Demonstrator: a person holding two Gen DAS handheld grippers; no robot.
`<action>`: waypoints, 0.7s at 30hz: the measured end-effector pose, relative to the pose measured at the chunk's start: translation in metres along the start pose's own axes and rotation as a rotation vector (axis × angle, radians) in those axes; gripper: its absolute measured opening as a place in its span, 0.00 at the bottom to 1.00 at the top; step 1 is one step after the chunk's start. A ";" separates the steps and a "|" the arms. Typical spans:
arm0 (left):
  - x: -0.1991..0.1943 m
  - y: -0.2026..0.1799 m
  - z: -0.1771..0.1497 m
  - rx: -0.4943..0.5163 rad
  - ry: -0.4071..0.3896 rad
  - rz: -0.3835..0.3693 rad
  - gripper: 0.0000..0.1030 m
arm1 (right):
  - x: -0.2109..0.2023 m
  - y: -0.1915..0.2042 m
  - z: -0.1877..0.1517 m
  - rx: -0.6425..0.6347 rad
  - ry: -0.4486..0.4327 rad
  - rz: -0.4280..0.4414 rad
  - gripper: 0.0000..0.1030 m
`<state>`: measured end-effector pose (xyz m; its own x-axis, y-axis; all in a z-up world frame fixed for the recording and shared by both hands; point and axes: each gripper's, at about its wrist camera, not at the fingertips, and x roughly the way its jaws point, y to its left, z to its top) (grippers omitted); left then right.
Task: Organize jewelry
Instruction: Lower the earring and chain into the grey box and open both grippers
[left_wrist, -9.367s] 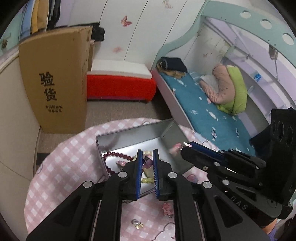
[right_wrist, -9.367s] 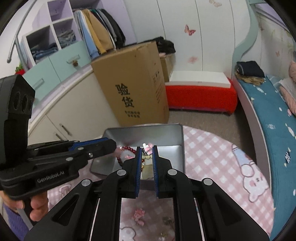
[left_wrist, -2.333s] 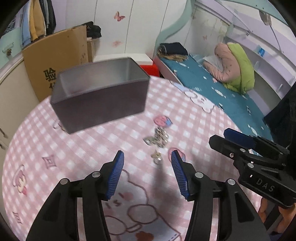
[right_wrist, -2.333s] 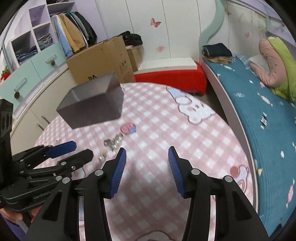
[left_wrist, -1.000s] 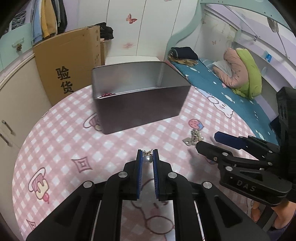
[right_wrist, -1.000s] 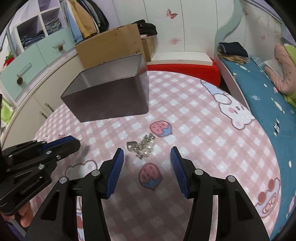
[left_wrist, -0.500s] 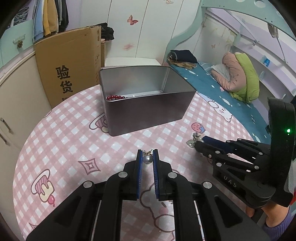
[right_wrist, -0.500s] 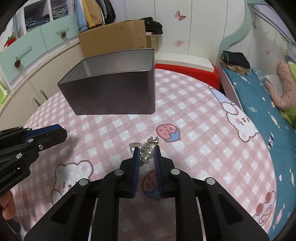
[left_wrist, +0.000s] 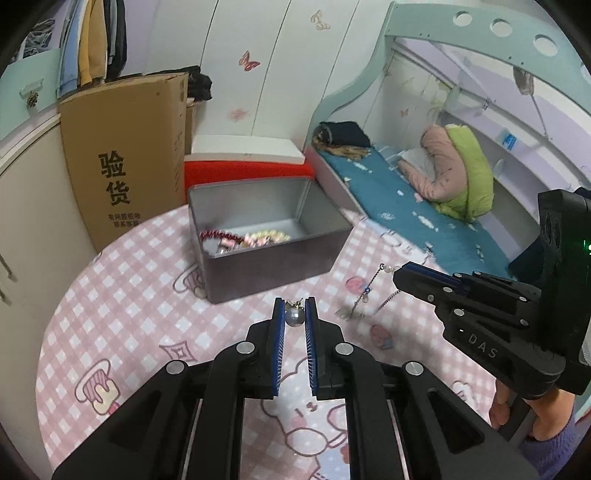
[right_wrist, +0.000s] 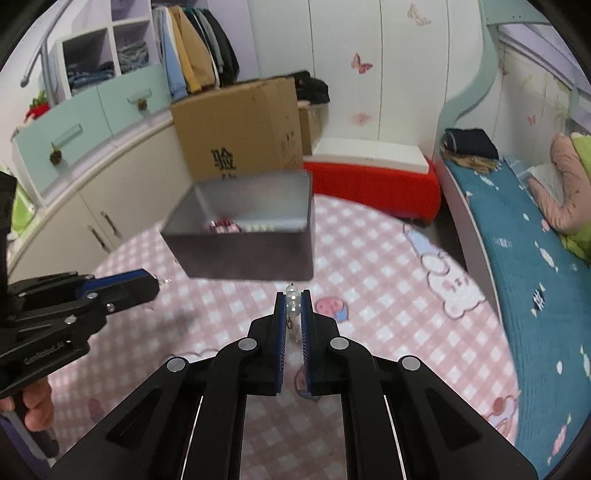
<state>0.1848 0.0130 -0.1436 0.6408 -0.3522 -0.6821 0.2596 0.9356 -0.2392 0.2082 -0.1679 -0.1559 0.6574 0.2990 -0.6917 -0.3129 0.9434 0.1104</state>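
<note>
— Two pieces of jewelry are off the table, aren't they?

— Yes. A grey pearl earring (left_wrist: 294, 316) sits clamped between the blue pads of the left gripper (left_wrist: 294, 318), above the round table's pink checked cloth (left_wrist: 122, 280). A silver chain strung with white pearls (right_wrist: 293, 303) is pinched in the right gripper (right_wrist: 293, 306), its jaws having just closed on it; the left-wrist view shows its loose end (left_wrist: 364, 295) dangling to the cloth.

— And the container?

— An open grey rectangular metal tin (left_wrist: 280, 258) stands just beyond both grippers, holding dark red beads (left_wrist: 216, 235) and pale pastel beads (left_wrist: 266, 236). Behind it rises a tall brown cardboard box (left_wrist: 125, 155).
</note>
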 end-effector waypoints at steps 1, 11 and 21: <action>-0.002 0.000 0.004 0.001 -0.007 -0.005 0.09 | -0.004 -0.001 0.004 0.000 -0.010 -0.001 0.08; -0.024 0.000 0.056 0.008 -0.053 -0.091 0.09 | -0.036 0.005 0.050 -0.023 -0.112 0.003 0.08; -0.003 0.021 0.097 -0.034 -0.010 -0.061 0.09 | -0.041 0.024 0.095 -0.049 -0.172 0.041 0.08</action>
<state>0.2587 0.0317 -0.0794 0.6316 -0.4086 -0.6589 0.2741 0.9127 -0.3032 0.2386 -0.1438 -0.0574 0.7496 0.3611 -0.5547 -0.3722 0.9230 0.0980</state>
